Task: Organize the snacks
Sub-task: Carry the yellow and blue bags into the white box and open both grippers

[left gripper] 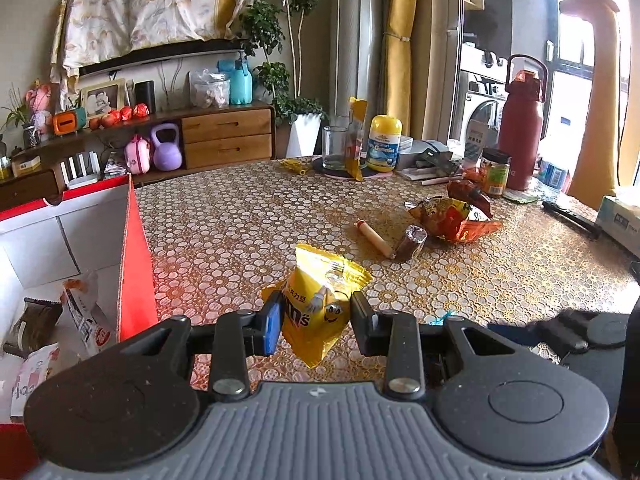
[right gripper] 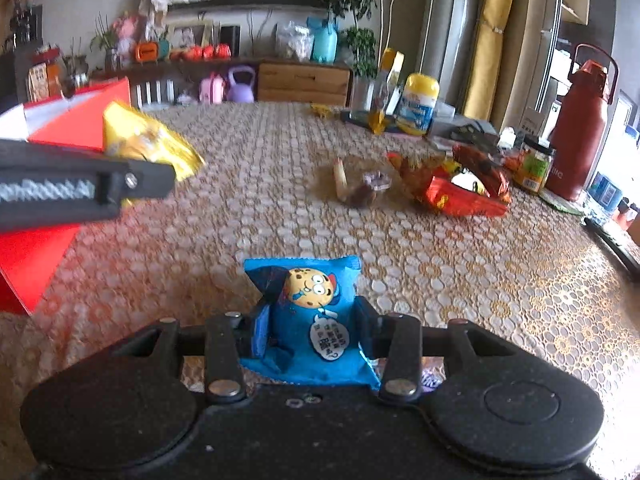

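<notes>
- The yellow candy packet (left gripper: 320, 304) stands pinched between the two pads of the left hand-held gripper (left gripper: 316, 316), its crimped top rising above the fingers and its lower corner hanging below them, clear of the worktop (left gripper: 248, 216).
- In the right wrist view the same packet shows off the surface, just in front of the red box (right gripper: 76, 120) at the worktop's left edge.
- The blue cookie packet (right gripper: 308, 320) sits between the fingers of the right hand-held gripper (right gripper: 312, 328), upright with the cartoon face toward the camera; the jaws stand at a middling gap, and whether the pads press on the wrapper I cannot tell.
- The red box, white inside, already holds several wrapped snacks (left gripper: 80, 320) and lies just left of the left hand-held gripper.
- Toward the worktop's right side lie a sausage stick (left gripper: 374, 238), a small brown wrapped sweet (left gripper: 412, 242) touching it, and an orange crinkled bag (left gripper: 452, 220).
- Along the far edge stand a glass (left gripper: 335, 148), a yellow-capped bottle (left gripper: 383, 144) and a dark red flask (left gripper: 522, 128).
</notes>
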A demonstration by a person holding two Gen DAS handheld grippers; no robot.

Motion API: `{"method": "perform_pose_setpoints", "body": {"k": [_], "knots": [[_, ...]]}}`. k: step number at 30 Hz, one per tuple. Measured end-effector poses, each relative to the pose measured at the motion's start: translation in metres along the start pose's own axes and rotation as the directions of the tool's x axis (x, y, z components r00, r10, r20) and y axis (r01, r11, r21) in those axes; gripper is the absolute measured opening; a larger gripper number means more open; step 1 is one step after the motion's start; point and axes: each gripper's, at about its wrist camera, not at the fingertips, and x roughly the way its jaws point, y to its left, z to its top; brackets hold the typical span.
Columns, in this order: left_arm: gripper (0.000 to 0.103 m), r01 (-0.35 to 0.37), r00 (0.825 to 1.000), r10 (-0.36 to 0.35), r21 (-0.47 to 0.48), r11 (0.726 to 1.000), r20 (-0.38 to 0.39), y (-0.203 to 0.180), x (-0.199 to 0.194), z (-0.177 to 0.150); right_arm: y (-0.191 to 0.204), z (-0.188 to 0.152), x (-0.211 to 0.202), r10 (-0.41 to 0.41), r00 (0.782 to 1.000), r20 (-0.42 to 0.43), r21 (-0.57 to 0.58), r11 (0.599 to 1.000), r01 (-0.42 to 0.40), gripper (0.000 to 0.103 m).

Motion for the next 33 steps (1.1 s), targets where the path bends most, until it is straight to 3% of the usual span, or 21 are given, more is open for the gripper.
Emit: {"method": "perform_pose_setpoints", "body": {"k": [1, 3, 4, 6, 9, 14, 21, 28, 33], "knots": [[0.035, -0.001, 1.0, 0.001, 0.001, 1.0, -0.002, 0.0, 0.0, 0.0, -0.001, 0.0, 0.001, -0.005, 1.0, 0.001, 0.002, 1.0, 0.005, 0.055], [0.035, -0.001, 1.0, 0.001, 0.005, 1.0, -0.003, -0.001, 0.0, 0.0, -0.001, 0.003, 0.0, -0.014, 1.0, 0.014, 0.006, 1.0, 0.014, 0.084], [0.035, -0.001, 1.0, 0.001, 0.006, 1.0, -0.006, -0.001, 0.001, 0.001, 0.0, 0.005, 0.001, -0.011, 1.0, 0.019, 0.003, 1.0, 0.011, 0.083], [0.035, -0.002, 1.0, 0.002, 0.008, 1.0, -0.006, -0.001, 0.0, 0.001, 0.003, 0.009, 0.005, 0.005, 1.0, 0.001, -0.013, 1.0, -0.005, 0.066], [0.035, -0.003, 1.0, 0.003, 0.006, 1.0, -0.004, 0.001, -0.002, 0.0, 0.008, 0.011, 0.009, 0.002, 1.0, -0.012, -0.037, 0.999, -0.003, 0.054], [0.035, -0.005, 1.0, 0.005, -0.005, 1.0, 0.009, 0.003, -0.007, 0.002, 0.004, 0.012, 0.005, 0.026, 1.0, 0.007, -0.012, 1.0, -0.025, 0.044], [0.035, 0.003, 0.998, -0.002, -0.024, 1.0, 0.056, 0.009, -0.022, 0.013, -0.015, 0.033, -0.024, 0.064, 0.992, 0.111, 0.096, 0.993, -0.075, 0.043], [0.035, -0.001, 0.994, 0.005, -0.032, 0.999, 0.109, 0.018, -0.044, 0.033, -0.049, 0.064, -0.052, 0.165, 0.964, 0.211, 0.242, 0.946, -0.215, 0.044], [0.035, -0.021, 0.99, 0.028, -0.051, 0.998, 0.138, 0.031, -0.058, 0.046, -0.062, 0.084, -0.065, 0.188, 0.945, 0.266, 0.252, 0.933, -0.257, 0.044]]}}
